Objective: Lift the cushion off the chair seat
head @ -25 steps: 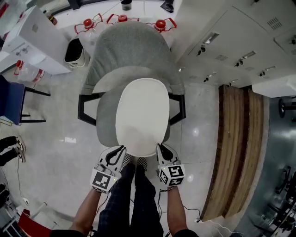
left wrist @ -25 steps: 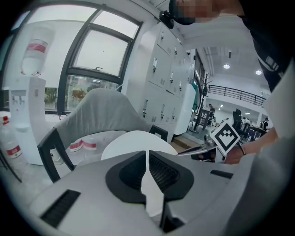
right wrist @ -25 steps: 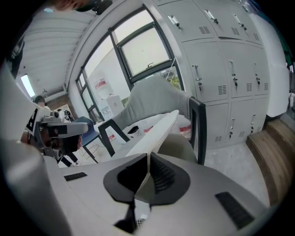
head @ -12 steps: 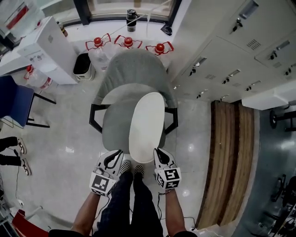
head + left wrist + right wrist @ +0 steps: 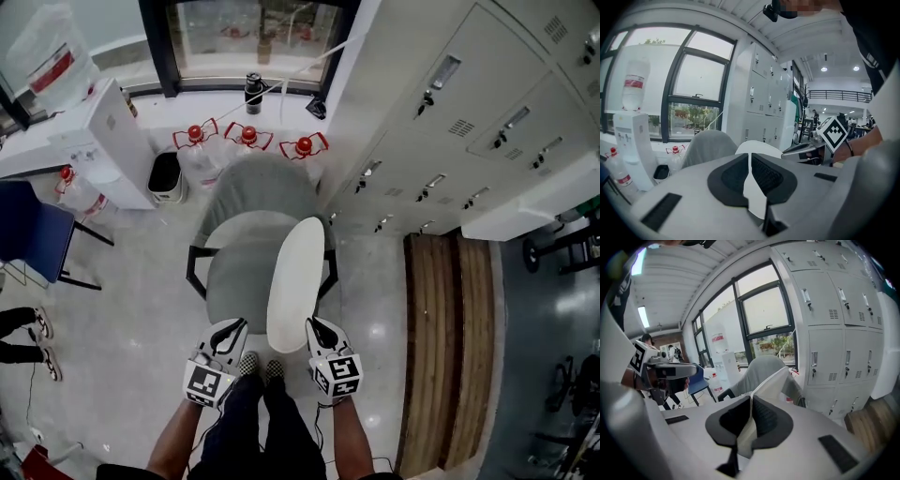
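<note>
The white oval cushion hangs above the grey chair's seat, tilted up on its side with its near edge highest. My left gripper is shut on the cushion's near left edge, and my right gripper is shut on its near right edge. In the left gripper view white fabric is pinched between the dark pads, with the cushion and chair back beyond. The right gripper view shows the same grip, the cushion rising in front of the chair.
Three red-capped water bottles, a black bin and a water dispenser stand behind the chair. Grey lockers line the right, with a wooden bench below them. A blue chair is at left. The person's legs stand between the grippers.
Both grippers have risen with the cushion. It has come up off the seat and tipped from flat to nearly on edge. The chair looks smaller and farther below.
</note>
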Available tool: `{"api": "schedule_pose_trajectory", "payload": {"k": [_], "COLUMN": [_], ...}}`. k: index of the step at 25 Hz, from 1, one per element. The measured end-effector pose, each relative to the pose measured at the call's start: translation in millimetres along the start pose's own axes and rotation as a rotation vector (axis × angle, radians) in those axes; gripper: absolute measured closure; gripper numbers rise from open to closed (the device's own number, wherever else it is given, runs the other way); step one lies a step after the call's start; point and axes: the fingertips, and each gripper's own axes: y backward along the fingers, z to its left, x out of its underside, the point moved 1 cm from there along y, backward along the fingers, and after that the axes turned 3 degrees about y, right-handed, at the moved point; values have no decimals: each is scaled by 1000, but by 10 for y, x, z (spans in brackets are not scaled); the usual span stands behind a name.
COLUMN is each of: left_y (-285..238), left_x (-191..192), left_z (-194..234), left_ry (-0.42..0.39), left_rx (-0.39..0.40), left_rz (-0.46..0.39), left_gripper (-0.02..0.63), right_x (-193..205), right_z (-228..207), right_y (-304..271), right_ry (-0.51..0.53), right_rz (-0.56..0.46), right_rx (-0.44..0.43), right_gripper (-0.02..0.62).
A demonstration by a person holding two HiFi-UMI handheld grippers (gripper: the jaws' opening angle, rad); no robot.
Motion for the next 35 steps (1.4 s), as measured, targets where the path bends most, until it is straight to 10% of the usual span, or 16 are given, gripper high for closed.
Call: {"api": "schedule_pose_trajectory", "payload": {"k": [19, 35], "left_y": [960, 1506], "left_x": [-1632, -2057], "left_z": [-520, -636], "left_ry": [-99, -136], "left_rx": [-2, 15], "left_rz": [-157, -246], "left_gripper": [572, 572], "right_x": [-1651, -2047], "right_z": [623, 973], "right_y": [1430, 2047], "right_ry": [80, 125], "right_rz": [-212, -335], "right_rx": [-15, 41], "right_gripper": [558, 558]}}
